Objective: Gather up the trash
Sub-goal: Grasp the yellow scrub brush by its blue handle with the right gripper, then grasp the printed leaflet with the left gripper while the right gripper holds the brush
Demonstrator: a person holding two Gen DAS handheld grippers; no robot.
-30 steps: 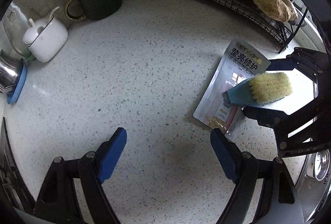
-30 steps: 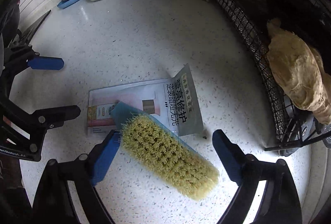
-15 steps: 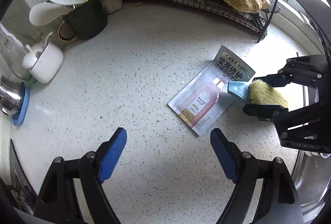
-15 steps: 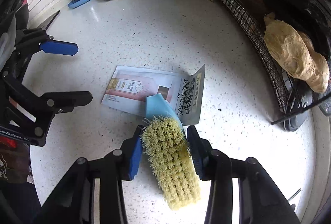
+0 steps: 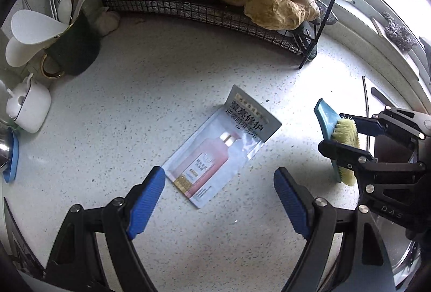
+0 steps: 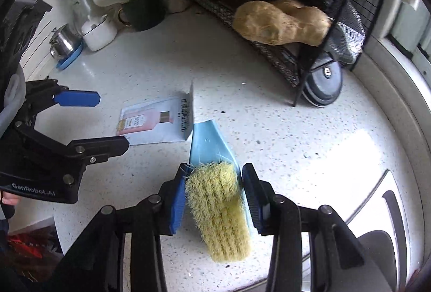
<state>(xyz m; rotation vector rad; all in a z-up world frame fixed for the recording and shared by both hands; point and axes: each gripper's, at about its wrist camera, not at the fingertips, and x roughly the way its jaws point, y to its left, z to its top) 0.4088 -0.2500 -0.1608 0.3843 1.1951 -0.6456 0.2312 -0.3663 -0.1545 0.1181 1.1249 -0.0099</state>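
A flat empty sachet (image 5: 219, 147) with a pink bottle picture lies on the speckled counter; it also shows in the right wrist view (image 6: 159, 123), its near end curled up. My left gripper (image 5: 218, 200) is open and empty, just in front of the sachet's near corner. My right gripper (image 6: 215, 196) is shut on a blue scrub brush (image 6: 219, 200) with yellow bristles, lifted off the sachet; the brush shows in the left wrist view (image 5: 340, 141) at the right.
A black wire rack (image 5: 215, 11) with cloths stands at the back. A dark utensil cup (image 5: 72, 49), white sugar pot (image 5: 29, 108) and steel pot on a blue coaster (image 6: 66, 49) stand at the left. A sink edge (image 6: 388, 200) lies at the right.
My right gripper closed on the brush, lifted it off the sachet and drew it right. My left gripper moved toward the sachet, still open.
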